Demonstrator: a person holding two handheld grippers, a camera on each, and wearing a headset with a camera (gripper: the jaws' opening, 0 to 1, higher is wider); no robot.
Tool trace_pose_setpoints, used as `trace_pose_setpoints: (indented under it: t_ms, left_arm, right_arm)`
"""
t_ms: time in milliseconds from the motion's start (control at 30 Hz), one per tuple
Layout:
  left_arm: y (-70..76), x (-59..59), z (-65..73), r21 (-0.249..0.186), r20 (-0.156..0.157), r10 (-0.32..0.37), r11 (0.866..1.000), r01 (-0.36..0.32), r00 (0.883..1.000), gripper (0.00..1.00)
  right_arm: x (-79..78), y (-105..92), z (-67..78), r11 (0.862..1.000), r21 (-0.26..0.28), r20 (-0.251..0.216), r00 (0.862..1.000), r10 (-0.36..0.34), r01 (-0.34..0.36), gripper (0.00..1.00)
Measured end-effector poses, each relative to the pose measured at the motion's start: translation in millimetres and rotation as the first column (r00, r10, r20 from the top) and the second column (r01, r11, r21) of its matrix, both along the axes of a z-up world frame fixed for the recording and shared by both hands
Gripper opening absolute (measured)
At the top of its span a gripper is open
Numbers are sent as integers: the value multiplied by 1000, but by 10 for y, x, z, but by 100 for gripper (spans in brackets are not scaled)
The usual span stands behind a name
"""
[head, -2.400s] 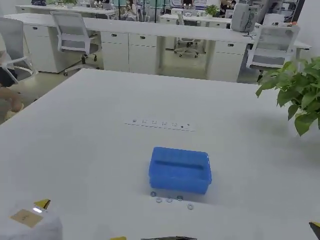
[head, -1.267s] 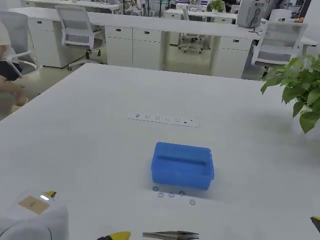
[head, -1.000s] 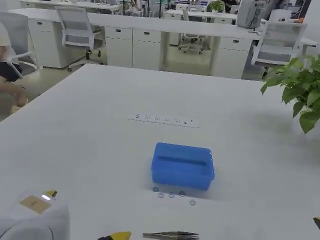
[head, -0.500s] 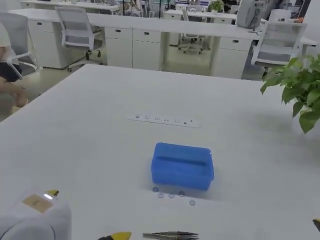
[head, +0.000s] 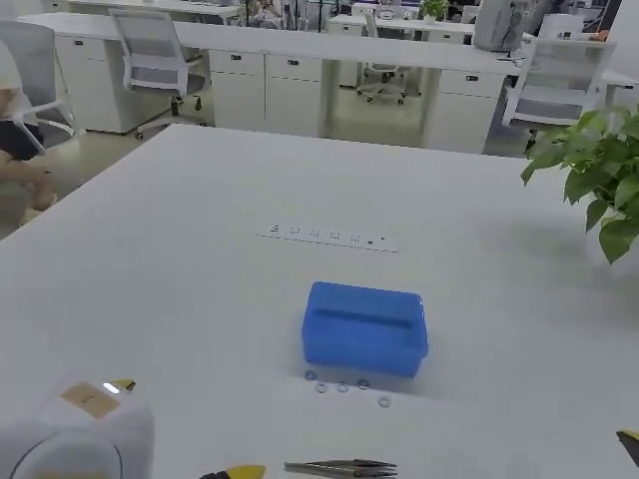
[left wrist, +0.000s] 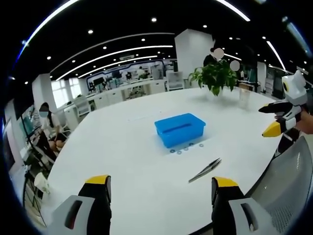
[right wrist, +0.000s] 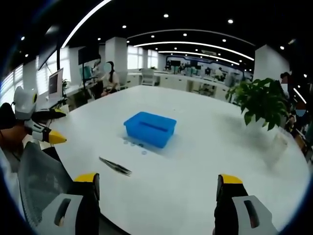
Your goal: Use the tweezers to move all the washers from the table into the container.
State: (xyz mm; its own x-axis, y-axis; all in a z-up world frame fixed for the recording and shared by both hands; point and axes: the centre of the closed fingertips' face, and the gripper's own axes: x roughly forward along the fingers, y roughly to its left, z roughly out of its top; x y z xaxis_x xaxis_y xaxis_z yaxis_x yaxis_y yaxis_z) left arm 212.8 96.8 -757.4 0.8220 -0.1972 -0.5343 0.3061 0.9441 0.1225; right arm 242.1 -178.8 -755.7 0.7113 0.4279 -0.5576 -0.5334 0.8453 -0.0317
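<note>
The container (head: 364, 327) sits on the bench (head: 180, 259) near its middle. The washers (head: 342, 386) lie in a row just in front of it. The tweezers (head: 339, 467) lie nearer the person, apart from the washers. A socket strip (head: 327, 238) lies behind the container, and a plant (head: 599, 190) stands far right. The left tool (left wrist: 160, 182) and right tool (right wrist: 157, 178) flank the tweezers at the near edge, jaws apart.

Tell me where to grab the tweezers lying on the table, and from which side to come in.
Take the tweezers at mid-length, coming straight down from above with the jaws spanning their narrow width. They lie flat on the table, with the long axis running left to right in the head view, so a side approach probably could not get under them. I cannot tell which end has the tips.
</note>
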Motion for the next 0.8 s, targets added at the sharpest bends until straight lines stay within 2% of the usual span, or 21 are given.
trace_pose_setpoints:
  t_ms: [167,300,400,467,633,667,700,800]
  left_arm:
    - [-105,13,-25,19,-29,-76,997,76,997,74]
    - [-194,39,-70,0,-64,-130,991,130,989,65]
    - [-287,45,-137,-17,-101,-192,981,192,976,56]
    - [-325,61,-181,-8,-128,-229,973,230,965,50]
    - [-457,84,-319,22,-206,-346,933,358,915,35]
    - [-461,107,-356,26,-212,-348,932,361,913,33]
    - [-466,122,-424,36,-233,-358,926,376,904,32]
    - [-495,166,-546,40,-259,-380,914,403,888,28]
  right_arm:
    - [-14,2,-29,1000,-14,-9,1000,9,-9,99]
    - [-11,-7,-25,1000,-20,-11,1000,11,-11,99]
    - [3,-15,-43,1000,-20,-20,1000,11,-11,98]
    - [11,-13,-60,1000,-21,-27,1000,12,-13,98]
    - [26,23,-107,1000,-23,-42,999,18,-19,98]
    - [26,32,-112,1000,-21,-44,999,19,-20,98]
    - [26,49,-119,1000,-17,-46,999,21,-22,98]
    - [24,90,-144,999,-20,-57,998,34,-35,98]
